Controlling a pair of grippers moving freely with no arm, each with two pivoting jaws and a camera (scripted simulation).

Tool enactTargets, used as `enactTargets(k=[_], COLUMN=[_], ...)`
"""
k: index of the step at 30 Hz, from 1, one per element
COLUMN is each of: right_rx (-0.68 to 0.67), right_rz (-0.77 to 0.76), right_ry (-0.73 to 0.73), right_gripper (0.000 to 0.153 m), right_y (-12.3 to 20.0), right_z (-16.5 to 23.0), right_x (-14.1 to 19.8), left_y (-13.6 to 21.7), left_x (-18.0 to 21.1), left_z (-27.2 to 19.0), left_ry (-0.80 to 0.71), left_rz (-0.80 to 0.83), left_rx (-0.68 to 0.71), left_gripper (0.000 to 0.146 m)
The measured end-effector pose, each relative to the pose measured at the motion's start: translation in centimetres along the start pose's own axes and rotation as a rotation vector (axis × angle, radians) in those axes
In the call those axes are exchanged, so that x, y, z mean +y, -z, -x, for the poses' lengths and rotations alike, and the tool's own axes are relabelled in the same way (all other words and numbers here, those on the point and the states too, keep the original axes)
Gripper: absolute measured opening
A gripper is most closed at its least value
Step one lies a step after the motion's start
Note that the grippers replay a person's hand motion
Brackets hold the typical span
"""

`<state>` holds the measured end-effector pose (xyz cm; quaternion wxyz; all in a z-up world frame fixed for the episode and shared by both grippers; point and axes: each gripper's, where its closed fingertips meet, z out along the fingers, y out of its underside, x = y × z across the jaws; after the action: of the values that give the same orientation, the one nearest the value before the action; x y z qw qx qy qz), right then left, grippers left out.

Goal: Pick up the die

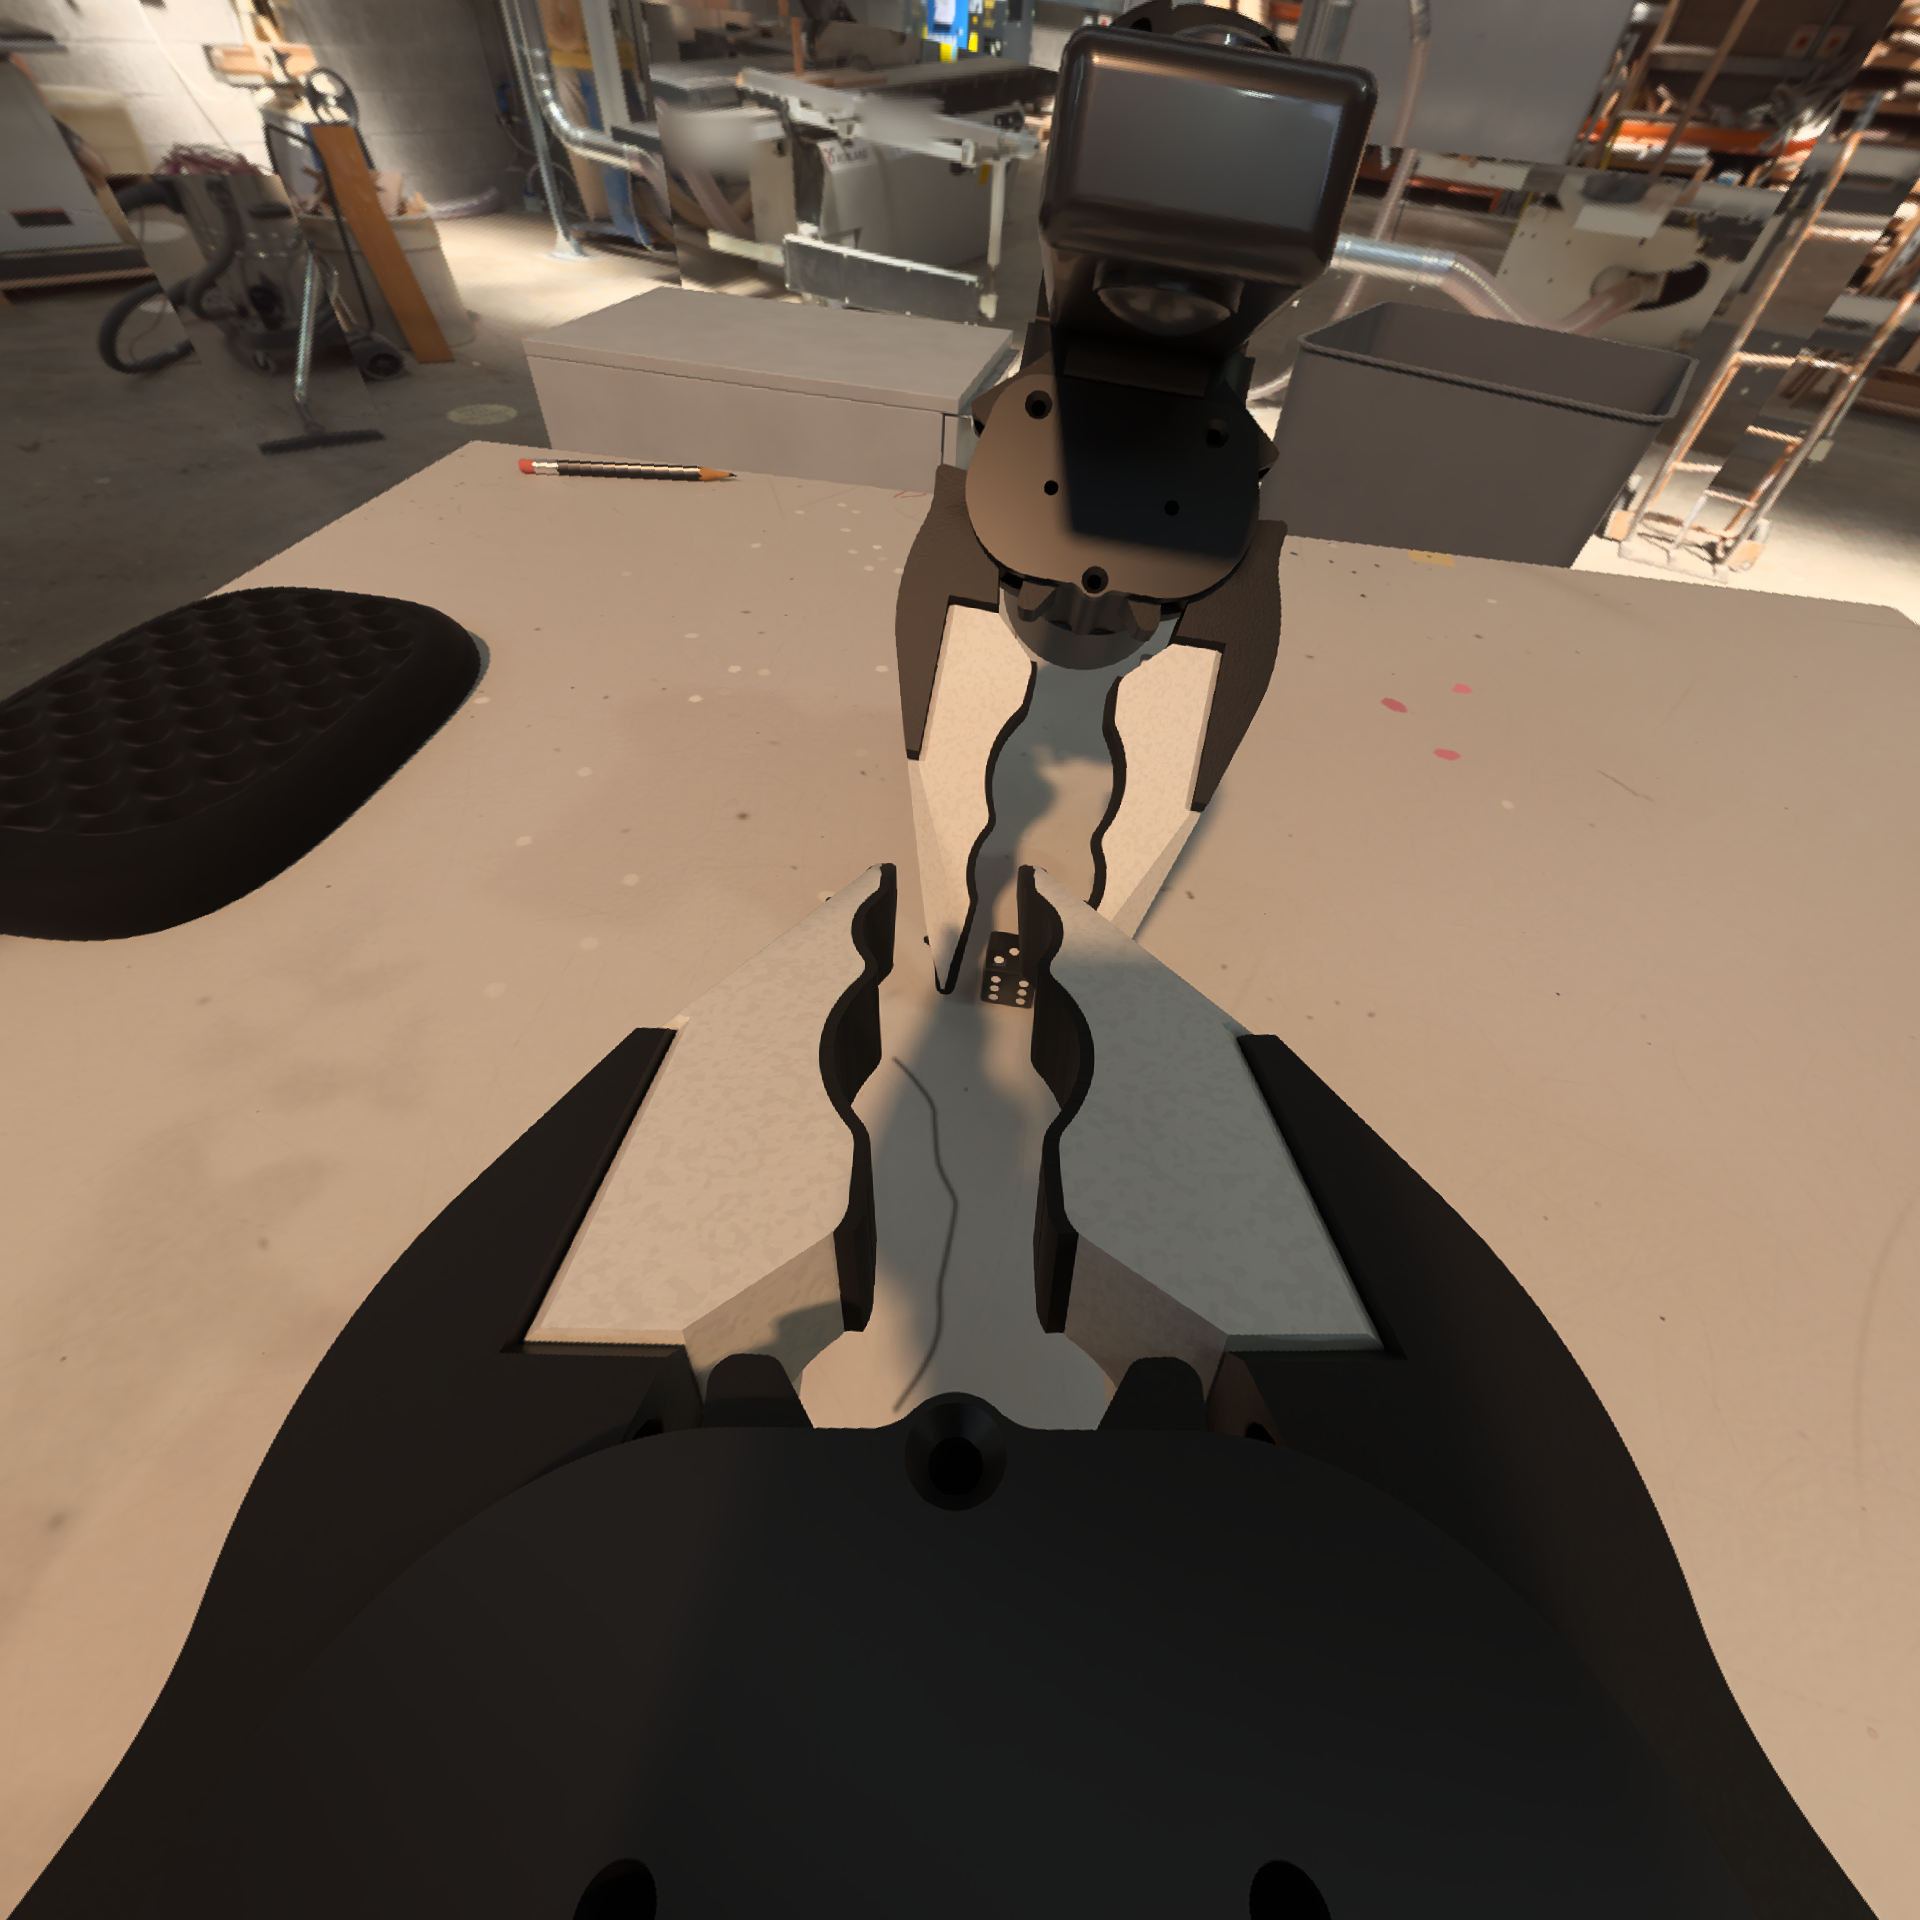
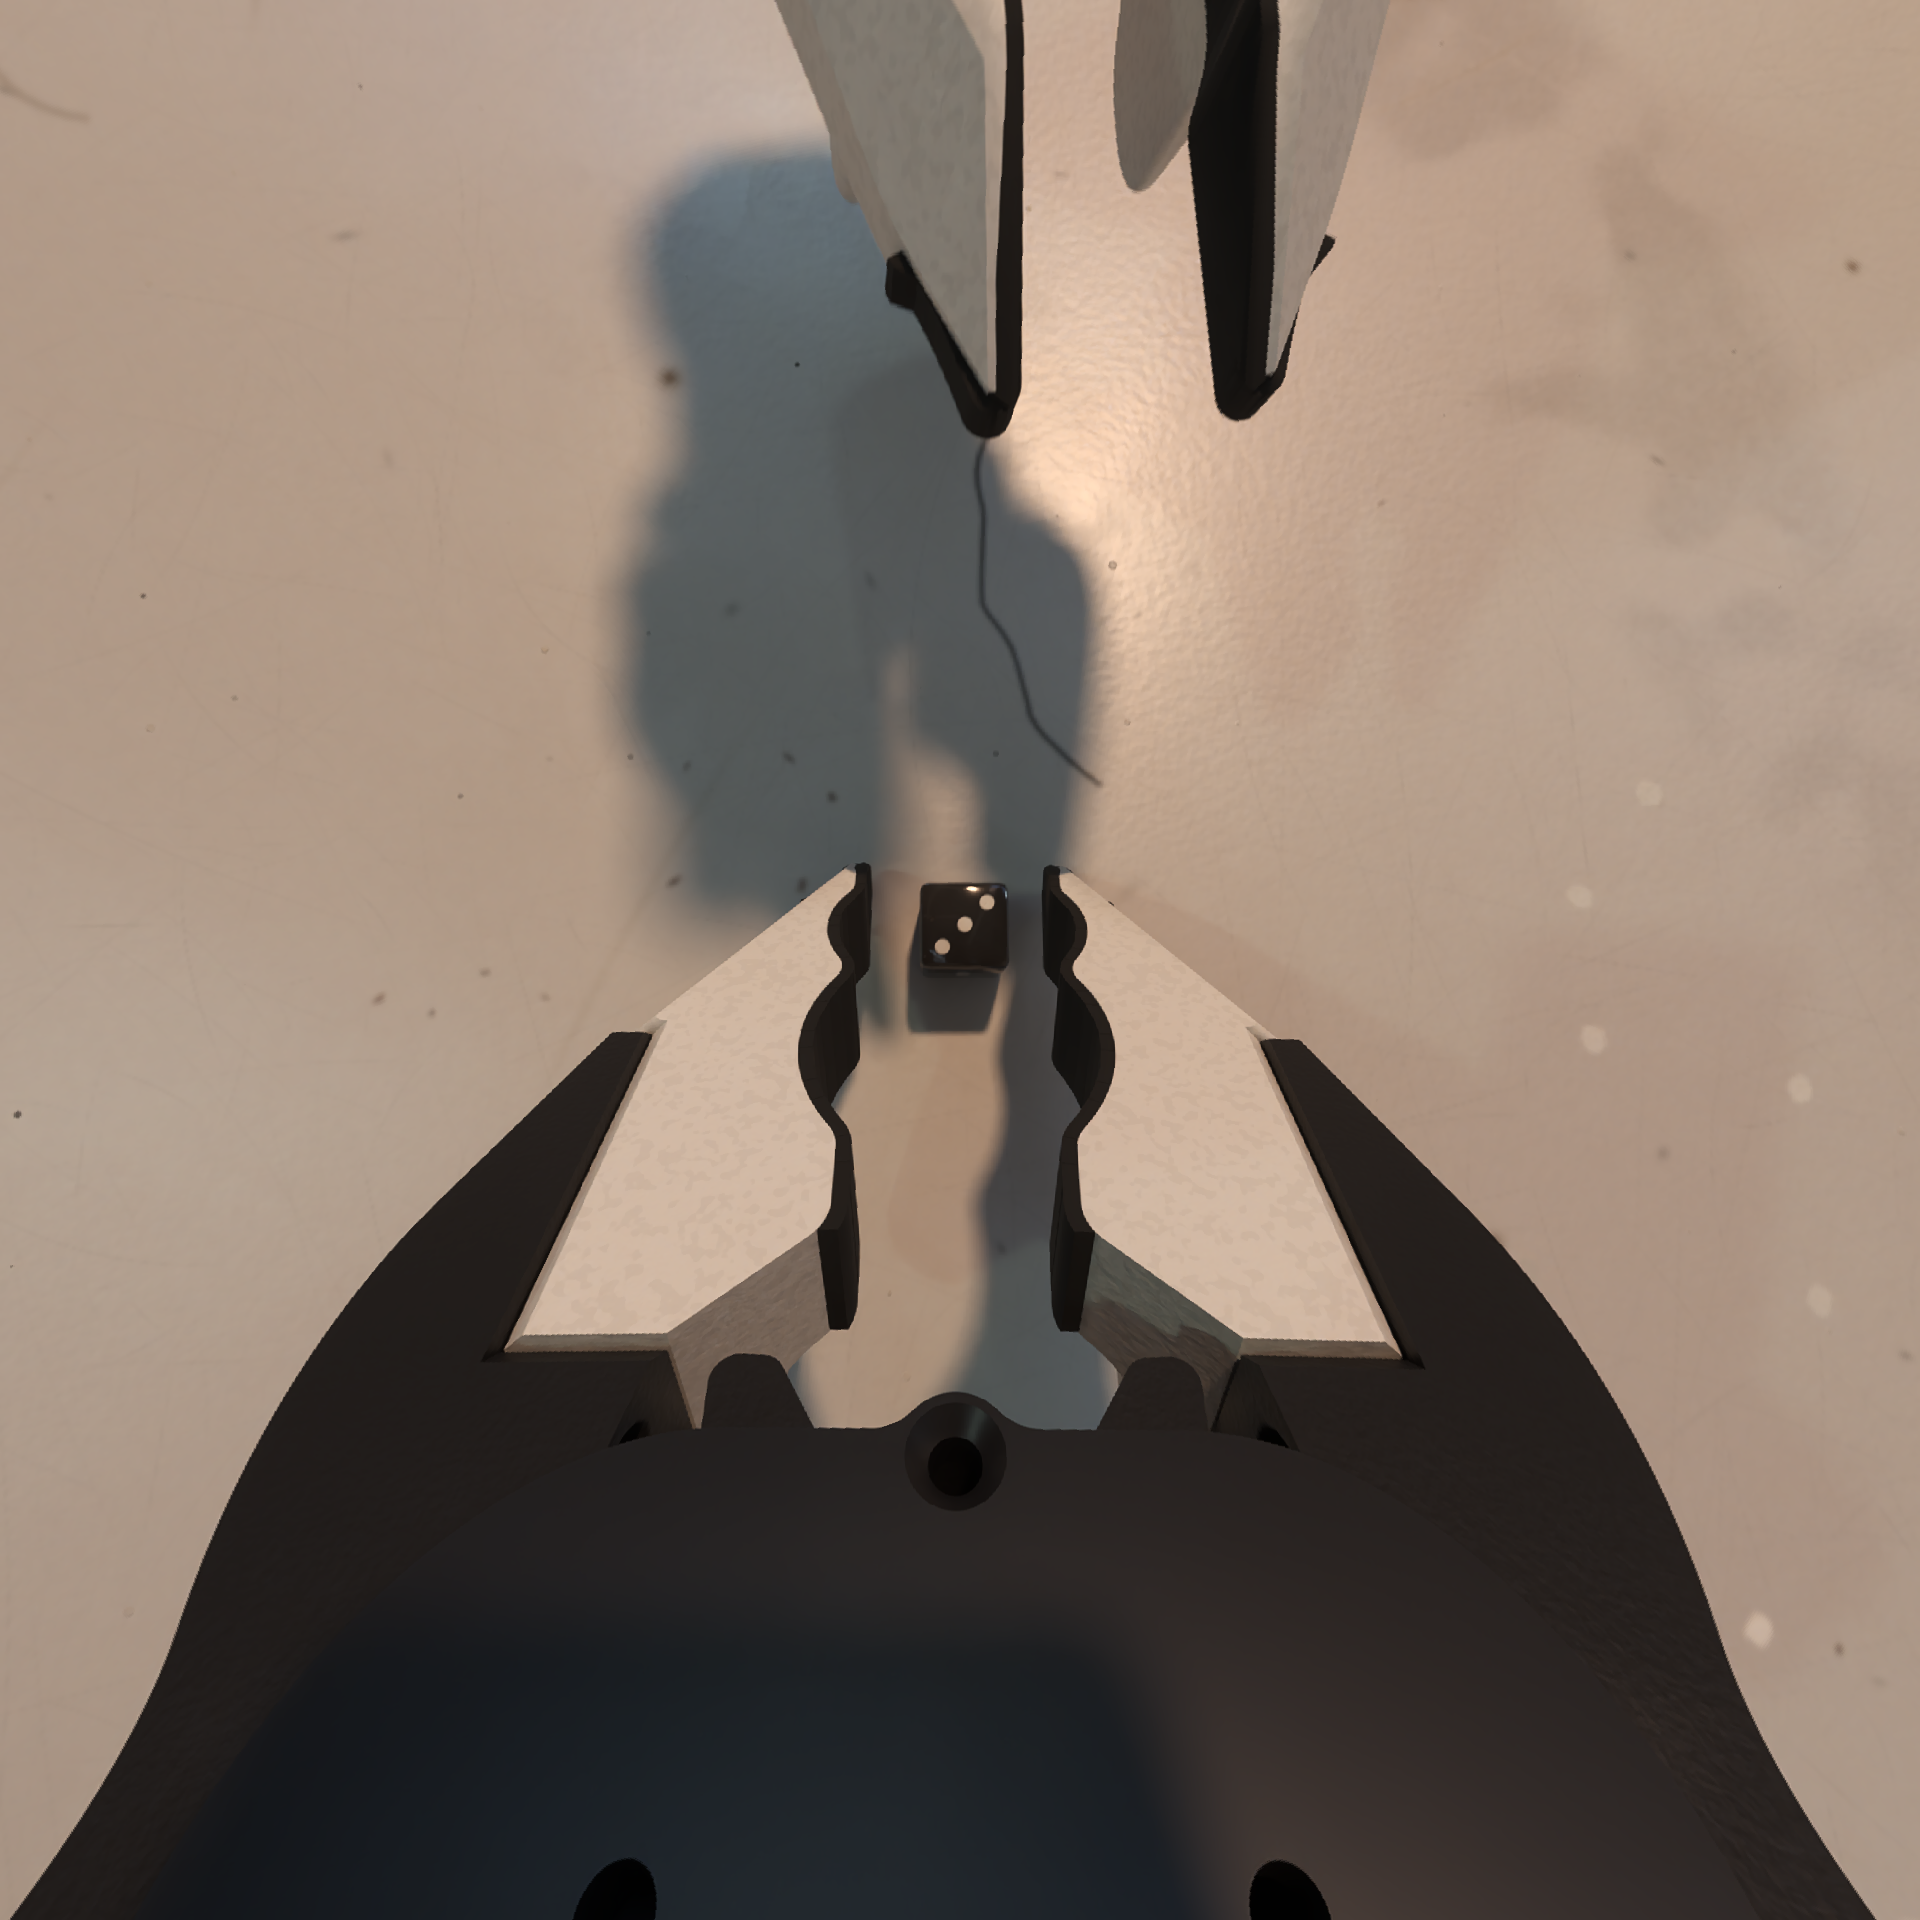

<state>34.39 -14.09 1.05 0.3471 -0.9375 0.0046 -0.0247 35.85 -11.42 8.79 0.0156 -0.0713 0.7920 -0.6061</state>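
Note:
A small black die with white pips sits on the tan table. My right gripper points straight down and is open. Its fingertips stand on either side of the die, with a gap on both sides. In the left wrist view the die lies between the right gripper's fingers, which reach down to the tabletop. My left gripper is open and empty, low over the table, with its tips just short of the die. Its fingers show at the top of the right wrist view.
A black dimpled pad lies on the table at the left. A pencil lies near the far edge. Beyond the table stand a pale cabinet and a grey bin. A thin dark scratch marks the table.

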Motion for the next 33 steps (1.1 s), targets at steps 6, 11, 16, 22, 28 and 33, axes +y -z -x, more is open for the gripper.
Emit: enactTargets(k=[6, 11, 16, 22, 28, 33], right_rx=[0.042, 0.087, 0.141, 0.201, 0.235, 0.248], right_rz=[0.038, 0.029, 0.004, -0.039, -0.068, -0.105], right_ry=[0.022, 0.011, 0.028, 0.062, 0.093, 0.095], right_gripper=[0.017, 0.017, 0.017, 0.017, 0.017, 0.017], right_y=[0.8, 1.9, 4.1, 6.3, 7.1, 7.2], right_z=[0.7, 1.2, 1.8, 2.3, 3.0, 3.0], right_x=[0.9, 1.5, 0.9, -0.7, -1.6, -2.2], left_y=[0.0, -0.1, -0.6, -1.1, -1.6, -1.6], left_x=[0.1, 0.2, 0.7, 1.3, 1.7, 1.9], left_z=[-0.3, -0.7, -2.0, -3.7, -4.8, -4.7], left_ry=[0.013, 0.024, 0.042, 0.046, 0.032, 0.036], left_rz=[0.001, 0.014, 0.056, 0.11, 0.139, 0.156], left_rx=[0.032, 0.057, 0.13, 0.207, 0.24, 0.232], left_gripper=[0.023, 0.023, 0.022, 0.022, 0.023, 0.023])
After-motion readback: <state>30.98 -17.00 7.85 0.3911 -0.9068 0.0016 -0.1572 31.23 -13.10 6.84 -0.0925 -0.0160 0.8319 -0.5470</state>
